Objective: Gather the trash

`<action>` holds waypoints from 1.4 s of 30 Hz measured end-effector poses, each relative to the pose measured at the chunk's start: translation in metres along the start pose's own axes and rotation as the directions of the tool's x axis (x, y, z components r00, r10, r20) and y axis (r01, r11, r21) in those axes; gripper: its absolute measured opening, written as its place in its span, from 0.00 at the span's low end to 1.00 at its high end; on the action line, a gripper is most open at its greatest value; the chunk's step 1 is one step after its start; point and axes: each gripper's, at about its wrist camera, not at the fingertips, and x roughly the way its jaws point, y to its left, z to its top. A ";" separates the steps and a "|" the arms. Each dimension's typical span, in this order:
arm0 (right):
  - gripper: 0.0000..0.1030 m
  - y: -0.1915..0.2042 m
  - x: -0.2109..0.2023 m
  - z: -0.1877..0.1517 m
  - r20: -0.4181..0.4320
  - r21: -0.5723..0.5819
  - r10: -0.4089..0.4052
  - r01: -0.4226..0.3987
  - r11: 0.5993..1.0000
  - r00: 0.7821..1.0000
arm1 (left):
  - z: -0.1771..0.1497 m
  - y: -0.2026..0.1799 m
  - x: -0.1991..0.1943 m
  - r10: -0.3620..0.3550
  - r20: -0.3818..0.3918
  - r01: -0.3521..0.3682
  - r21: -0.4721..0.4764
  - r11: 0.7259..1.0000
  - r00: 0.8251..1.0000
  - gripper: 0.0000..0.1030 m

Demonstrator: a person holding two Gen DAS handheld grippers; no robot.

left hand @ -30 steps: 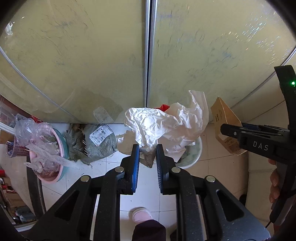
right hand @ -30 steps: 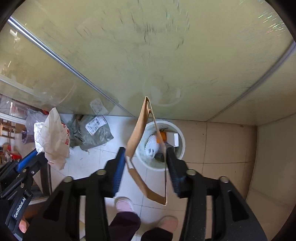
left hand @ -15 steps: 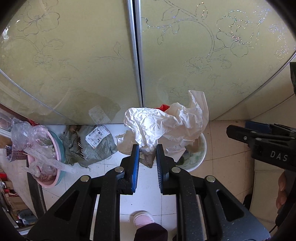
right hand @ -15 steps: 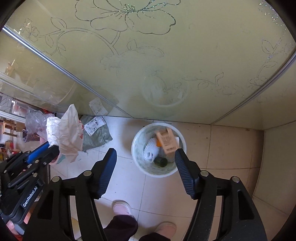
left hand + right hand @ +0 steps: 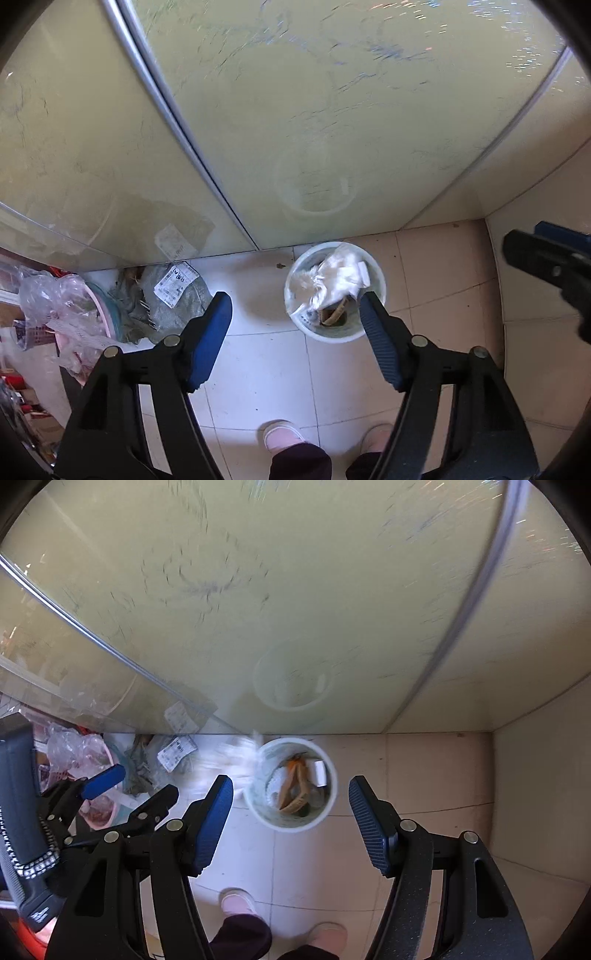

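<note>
Looking down past a slipper [image 5: 282, 435], the left hand-held gripper [image 5: 295, 317] hangs with its jaws opening and nothing between them. The right hand-held gripper [image 5: 291, 797] is spread and empty too. Beyond both sits the bin [image 5: 380, 288] against the glass door [image 5: 295, 110], white paper [image 5: 338, 280] landing in it. Remaining trash, a grey bag [image 5: 166, 299], lies left of the bin, long axis roughly along the door, nearer the left hand.

Bin [image 5: 334, 332]: white plastic, smooth. Inside: crumpled white paper [image 5: 338, 280], brown cardboard [image 5: 295, 790]. Floor tiles [image 5: 266, 373]: glossy ceramic. Upper frame: frosted glass door [image 5: 314, 110], metal frame strip [image 5: 177, 122]. Gripper pads [image 5: 376, 339]: blue ribbed rubber.
</note>
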 end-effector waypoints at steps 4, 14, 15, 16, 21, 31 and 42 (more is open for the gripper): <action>0.60 -0.002 -0.040 -0.001 0.035 0.007 -0.005 0.005 1.000 0.999 | 0.002 -0.005 -0.038 0.000 0.015 0.000 -0.006 1.000 1.000 0.69; 0.60 0.001 -0.242 0.003 0.208 -0.055 0.031 -0.020 0.998 0.978 | 0.004 -0.027 -0.265 0.022 0.215 -0.012 -0.047 0.999 0.976 0.69; 0.60 0.003 -0.269 0.002 0.235 -0.068 0.037 -0.022 0.997 0.971 | 0.003 -0.029 -0.293 0.016 0.244 -0.003 -0.054 0.999 0.970 0.69; 0.60 0.005 -0.293 0.001 0.260 -0.082 0.045 -0.024 0.996 0.964 | 0.001 -0.031 -0.318 0.009 0.271 0.007 -0.058 0.998 0.963 0.69; 0.60 0.017 -0.416 -0.017 0.432 -0.165 0.069 0.004 0.986 0.899 | -0.019 -0.034 -0.446 -0.033 0.430 0.061 -0.051 0.997 0.902 0.69; 0.60 0.078 -0.554 -0.094 0.644 -0.257 0.215 -0.057 0.965 0.734 | -0.101 -0.027 -0.639 -0.103 0.671 0.091 0.053 0.994 0.734 0.69; 0.91 0.135 -0.615 -0.185 0.738 -0.242 0.186 -0.003 0.970 0.649 | -0.212 -0.002 -0.722 -0.102 0.752 0.108 0.041 0.993 0.651 0.99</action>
